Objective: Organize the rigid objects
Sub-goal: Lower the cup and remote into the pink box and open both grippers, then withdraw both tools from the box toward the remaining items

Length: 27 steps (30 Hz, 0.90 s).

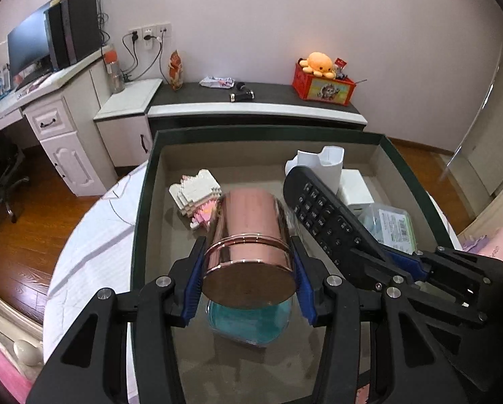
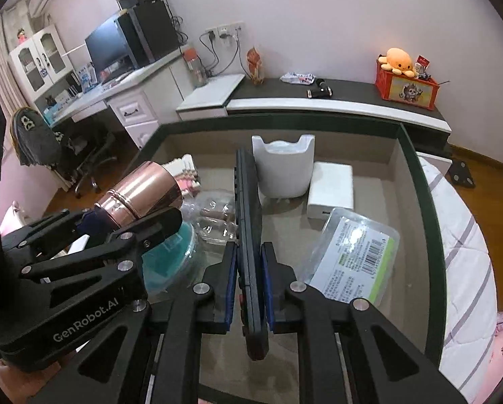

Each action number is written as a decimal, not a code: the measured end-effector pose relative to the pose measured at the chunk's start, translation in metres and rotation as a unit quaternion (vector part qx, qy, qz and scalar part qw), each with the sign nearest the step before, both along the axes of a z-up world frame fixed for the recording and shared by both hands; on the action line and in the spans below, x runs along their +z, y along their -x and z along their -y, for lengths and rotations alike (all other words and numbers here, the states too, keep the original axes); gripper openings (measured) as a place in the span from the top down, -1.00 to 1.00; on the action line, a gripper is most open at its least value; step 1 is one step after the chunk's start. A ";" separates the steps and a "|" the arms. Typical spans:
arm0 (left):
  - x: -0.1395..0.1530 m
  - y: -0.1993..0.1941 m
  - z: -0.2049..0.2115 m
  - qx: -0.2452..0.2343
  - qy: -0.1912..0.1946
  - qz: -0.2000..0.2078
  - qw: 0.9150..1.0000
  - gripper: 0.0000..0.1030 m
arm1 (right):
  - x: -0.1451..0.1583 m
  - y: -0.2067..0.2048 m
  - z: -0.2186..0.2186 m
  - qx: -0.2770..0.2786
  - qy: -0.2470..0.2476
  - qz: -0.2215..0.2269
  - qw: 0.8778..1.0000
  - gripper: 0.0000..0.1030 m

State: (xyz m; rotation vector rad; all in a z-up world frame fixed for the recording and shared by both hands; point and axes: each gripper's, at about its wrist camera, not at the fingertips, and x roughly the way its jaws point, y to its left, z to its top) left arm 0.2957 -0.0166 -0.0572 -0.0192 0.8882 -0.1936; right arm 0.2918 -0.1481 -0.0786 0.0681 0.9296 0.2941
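Carrying both items over the box (image 1: 143,202): the left gripper (image 1: 248,279) is clamped on a copper cup (image 1: 251,232), the right gripper (image 2: 248,282) nearly closed on a black remote (image 2: 249,202). Next, I judge, comes lowering each into a free spot.

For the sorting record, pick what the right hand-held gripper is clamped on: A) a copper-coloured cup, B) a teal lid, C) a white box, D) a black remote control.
D: the right hand-held gripper has its blue pads pressed on both sides of the black remote control.
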 end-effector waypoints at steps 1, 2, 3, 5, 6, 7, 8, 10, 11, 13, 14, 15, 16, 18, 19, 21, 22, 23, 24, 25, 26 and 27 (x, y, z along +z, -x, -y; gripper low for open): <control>0.000 0.000 0.000 0.002 -0.002 0.001 1.000 0.01 | -0.001 0.000 0.001 -0.002 0.001 -0.002 1.000 0.67; 0.000 0.002 -0.001 0.005 -0.008 0.003 1.000 -0.02 | -0.001 0.000 0.003 -0.006 0.002 -0.003 1.000 0.62; 0.002 0.002 -0.002 0.010 -0.010 0.005 1.000 -0.09 | -0.001 0.001 0.005 -0.012 0.003 -0.002 1.000 0.47; 0.006 0.006 -0.008 0.020 -0.008 0.010 1.000 -0.24 | 0.002 0.003 0.011 -0.016 -0.002 0.000 1.000 0.25; 0.008 0.006 -0.014 0.026 -0.009 0.014 1.000 -0.39 | 0.005 0.005 0.016 -0.022 -0.004 0.003 1.000 0.04; 0.011 0.008 -0.017 0.033 -0.009 0.018 0.999 -0.54 | 0.008 0.005 0.018 -0.027 -0.003 0.008 1.000 -0.24; 0.013 0.009 -0.021 0.039 -0.008 0.021 0.999 -0.63 | 0.012 0.009 0.023 -0.033 -0.007 0.015 0.999 -0.37; 0.020 0.015 -0.028 0.046 0.004 0.026 0.999 -0.90 | 0.018 0.011 0.029 -0.034 -0.020 0.021 0.999 -0.60; 0.024 0.019 -0.031 0.046 0.009 0.029 0.998 -0.94 | 0.022 0.013 0.031 -0.036 -0.024 0.024 0.999 -0.60; 0.033 0.030 -0.031 0.040 0.012 0.038 0.998 -1.00 | 0.030 0.020 0.032 -0.041 -0.022 0.033 0.998 -0.68; 0.038 0.037 -0.029 0.037 0.009 0.044 0.998 -1.00 | 0.034 0.024 0.033 -0.043 -0.023 0.038 0.998 -0.70; 0.044 0.044 -0.027 0.035 0.004 0.052 0.998 -1.00 | 0.040 0.030 0.033 -0.044 -0.024 0.043 0.998 -0.72; 0.050 0.053 -0.025 0.035 -0.001 0.058 0.998 -1.00 | 0.044 0.034 0.034 -0.046 -0.023 0.048 0.998 -0.72; 0.060 0.071 -0.022 0.033 -0.006 0.067 0.997 -1.00 | 0.055 0.050 0.033 -0.046 -0.021 0.062 0.997 -0.73; 0.066 0.079 -0.023 0.031 -0.007 0.074 0.997 -1.00 | 0.060 0.056 0.034 -0.044 -0.021 0.066 0.997 -0.73; 0.078 0.101 -0.020 0.033 -0.013 0.088 0.995 -1.00 | 0.071 0.075 0.037 -0.050 -0.016 0.079 0.996 -0.74; 0.082 0.110 -0.020 0.036 -0.016 0.092 0.995 -1.00 | 0.076 0.083 0.039 -0.053 -0.018 0.084 0.995 -0.74; 0.088 0.120 -0.020 0.038 -0.017 0.096 0.994 -1.00 | 0.080 0.092 0.041 -0.054 -0.020 0.088 0.994 -0.74; 0.093 0.131 -0.020 0.039 -0.014 0.102 0.994 -1.00 | 0.084 0.103 0.042 -0.054 -0.022 0.093 0.994 -0.74; 0.098 0.138 -0.020 0.040 -0.012 0.106 0.994 -1.00 | 0.088 0.115 0.044 -0.059 -0.022 0.098 0.993 -0.74; 0.102 0.147 -0.020 0.043 -0.009 0.110 0.993 -1.00 | 0.091 0.125 0.045 -0.063 -0.022 0.101 0.993 -0.74; 0.105 0.157 -0.019 0.045 -0.010 0.113 0.993 -1.00 | 0.093 0.139 0.047 -0.068 -0.023 0.104 0.992 -0.74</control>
